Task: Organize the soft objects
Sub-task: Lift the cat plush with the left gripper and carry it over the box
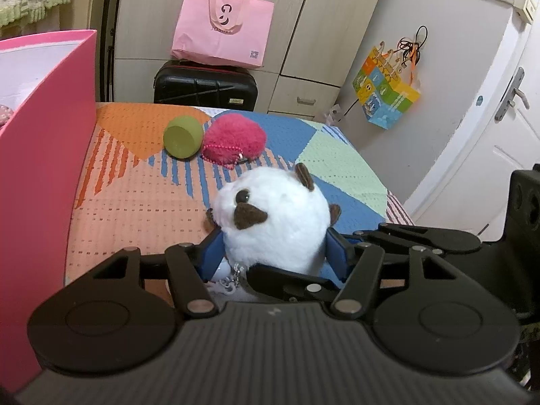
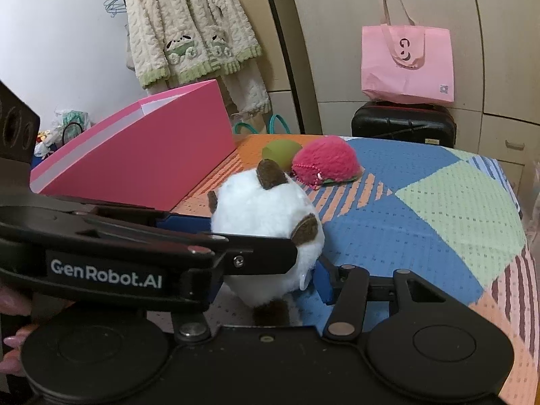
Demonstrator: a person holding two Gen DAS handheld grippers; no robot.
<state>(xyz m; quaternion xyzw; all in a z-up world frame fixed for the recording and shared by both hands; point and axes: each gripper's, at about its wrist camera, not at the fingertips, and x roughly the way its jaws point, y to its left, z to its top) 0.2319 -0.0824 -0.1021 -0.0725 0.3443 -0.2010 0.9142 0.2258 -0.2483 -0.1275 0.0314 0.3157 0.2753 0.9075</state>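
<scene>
left wrist view: left gripper (image 1: 275,248) closed on white plush (image 1: 271,216), blue pads against both its flanks. right gripper (image 2: 287,270) also brackets the plush; one pad touches, the other is hidden, grip cannot be told. pink box (image 1: 44,155) to the claw's left; green ball (image 1: 182,136) and red plush (image 1: 236,138) ahead. risk: plush squirts out, fur compresses.

Pretty clearly a bedroom in someone's home. There's a bed with a colourful patchwork bedspread (image 2: 438,202), built-in wardrobes (image 1: 303,17) along the wall, and a fluffy cream cardigan (image 2: 189,27) hanging up. A black suitcase (image 1: 206,84) sits at the foot of the bed with a pink tote bag (image 1: 222,30) on top, next to a white door (image 1: 506,135).
</scene>
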